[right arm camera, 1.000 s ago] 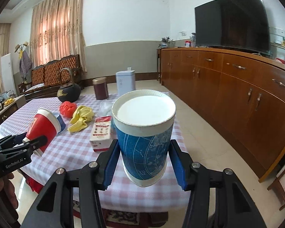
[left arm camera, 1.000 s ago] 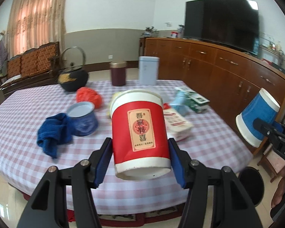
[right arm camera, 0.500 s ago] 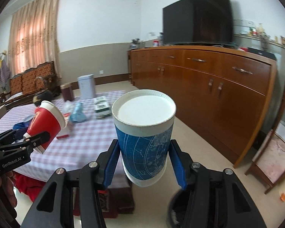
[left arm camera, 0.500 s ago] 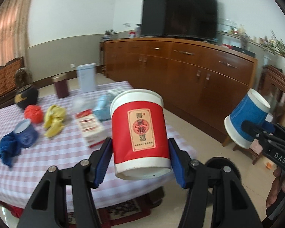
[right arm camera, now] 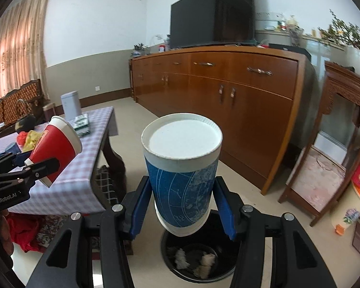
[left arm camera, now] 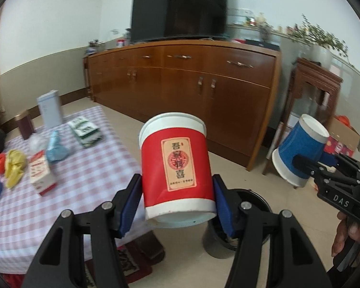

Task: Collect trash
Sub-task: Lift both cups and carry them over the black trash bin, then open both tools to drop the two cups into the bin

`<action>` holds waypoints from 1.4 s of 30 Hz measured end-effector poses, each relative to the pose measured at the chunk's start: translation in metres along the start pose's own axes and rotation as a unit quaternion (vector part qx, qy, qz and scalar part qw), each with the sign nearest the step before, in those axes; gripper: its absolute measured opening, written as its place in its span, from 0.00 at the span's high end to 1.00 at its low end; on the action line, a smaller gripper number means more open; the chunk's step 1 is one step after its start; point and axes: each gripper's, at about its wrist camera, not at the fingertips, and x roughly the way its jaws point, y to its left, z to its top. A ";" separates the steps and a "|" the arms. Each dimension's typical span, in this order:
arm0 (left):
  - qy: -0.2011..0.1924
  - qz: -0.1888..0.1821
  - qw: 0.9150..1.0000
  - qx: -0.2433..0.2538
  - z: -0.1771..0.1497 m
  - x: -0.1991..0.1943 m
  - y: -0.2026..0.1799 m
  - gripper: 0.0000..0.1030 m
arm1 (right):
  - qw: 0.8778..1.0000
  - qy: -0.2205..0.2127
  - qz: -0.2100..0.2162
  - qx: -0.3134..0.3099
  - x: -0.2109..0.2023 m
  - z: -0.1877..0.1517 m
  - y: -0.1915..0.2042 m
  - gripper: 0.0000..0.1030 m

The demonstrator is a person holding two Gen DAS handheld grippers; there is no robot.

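The left claw [left arm camera: 177, 199] pinches a red cup [left arm camera: 177, 175] between its blue pads, near the cup's base. The cup is upright, tilted slightly, with a white rim and white foot; its inside cannot be seen. A tan label on the front carries red Chinese characters around a round emblem, too stylised to read with certainty.

The right claw [right arm camera: 183, 206] pinches a blue cup [right arm camera: 182, 177] low on its body. This cup is tipped toward the camera, showing a flat white top inside the rim; whether that is a lid or the cup's contents cannot be told. Its blue wall has fine white line drawings, like a chart.

Both cups are held in the air off the surface [left arm camera: 88, 168], over the floor. Directly below the blue cup stands a black bin [right arm camera: 199, 261] on the floor, holding several pale crumpled scraps [right arm camera: 180, 260]. In the left view the same bin [left arm camera: 230, 242] shows just behind and under the red cup.

The right gripper's body reads "DAS" in the left view; the left gripper's body reads "GenRobot.AI" in the right view.

On the checked surface lie a red-and-white carton [left arm camera: 39, 172], a green-and-white box [left arm camera: 85, 130], a yellow cloth [left arm camera: 13, 165], a pale blue wrapper [left arm camera: 56, 148], a dark red canister [left arm camera: 24, 124] and a white tin [left arm camera: 50, 110]. Their print is too blurred to read.
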 end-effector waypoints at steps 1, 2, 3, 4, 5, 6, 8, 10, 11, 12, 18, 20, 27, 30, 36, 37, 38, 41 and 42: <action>0.003 -0.006 1.000 0.004 -0.001 0.003 -0.008 0.43 | 1.000 0.003 -0.002 0.001 0.001 -0.002 -0.004 0.47; 0.006 -0.012 1.000 0.006 -0.001 0.007 -0.013 0.43 | 1.000 0.008 -0.007 0.003 0.002 -0.006 -0.012 0.47; 0.009 -0.018 1.000 0.009 -0.002 0.009 -0.017 0.43 | 1.000 0.011 -0.008 0.004 0.003 -0.009 -0.016 0.47; 0.014 -0.026 0.999 0.013 -0.004 0.014 -0.026 0.43 | 1.000 0.015 -0.009 0.006 0.004 -0.012 -0.020 0.47; 0.017 -0.031 0.999 0.016 -0.006 0.016 -0.030 0.43 | 1.000 0.020 -0.010 0.006 0.006 -0.016 -0.026 0.47; 0.020 -0.036 0.999 0.019 -0.007 0.019 -0.034 0.43 | 1.000 0.024 -0.011 0.006 0.008 -0.019 -0.029 0.47; 0.028 -0.049 0.998 0.025 -0.011 0.027 -0.047 0.43 | 0.999 0.033 -0.011 0.004 0.012 -0.027 -0.036 0.47; 0.037 -0.058 0.997 0.030 -0.016 0.034 -0.056 0.43 | 0.999 0.042 -0.011 0.003 0.017 -0.035 -0.043 0.47; 0.044 -0.063 0.997 0.031 -0.018 0.039 -0.060 0.43 | 0.999 0.047 -0.011 0.003 0.019 -0.038 -0.046 0.47; 0.051 -0.067 0.996 0.032 -0.021 0.044 -0.064 0.43 | 0.999 0.053 -0.012 0.003 0.022 -0.043 -0.050 0.47; 0.084 -0.085 0.992 0.040 -0.034 0.071 -0.082 0.43 | 0.997 0.080 -0.012 0.005 0.040 -0.061 -0.068 0.47; 0.098 -0.094 0.990 0.045 -0.038 0.081 -0.088 0.42 | 0.996 0.089 -0.008 0.004 0.049 -0.067 -0.074 0.46; 0.144 -0.120 0.980 0.058 -0.055 0.126 -0.107 0.42 | 0.988 0.147 0.023 -0.029 0.098 -0.095 -0.089 0.45; 0.165 -0.148 0.974 0.050 -0.063 0.145 -0.108 0.40 | 0.983 0.173 0.046 -0.048 0.121 -0.108 -0.092 0.42; 0.214 -0.143 0.966 -0.002 -0.085 0.171 -0.095 0.10 | 0.970 0.224 0.037 -0.088 0.156 -0.146 -0.094 0.08; 0.211 -0.140 0.967 -0.003 -0.086 0.168 -0.093 0.08 | 0.969 0.226 0.036 -0.091 0.155 -0.149 -0.094 0.08; 0.208 -0.130 0.969 -0.001 -0.087 0.165 -0.093 0.06 | 0.969 0.227 0.030 -0.096 0.155 -0.151 -0.093 0.07; 0.202 -0.104 0.974 0.007 -0.091 0.152 -0.090 0.04 | 0.969 0.235 0.018 -0.079 0.152 -0.150 -0.097 0.00; 0.200 -0.097 0.975 0.007 -0.092 0.145 -0.090 0.04 | 0.970 0.233 0.013 -0.068 0.149 -0.148 -0.098 0.00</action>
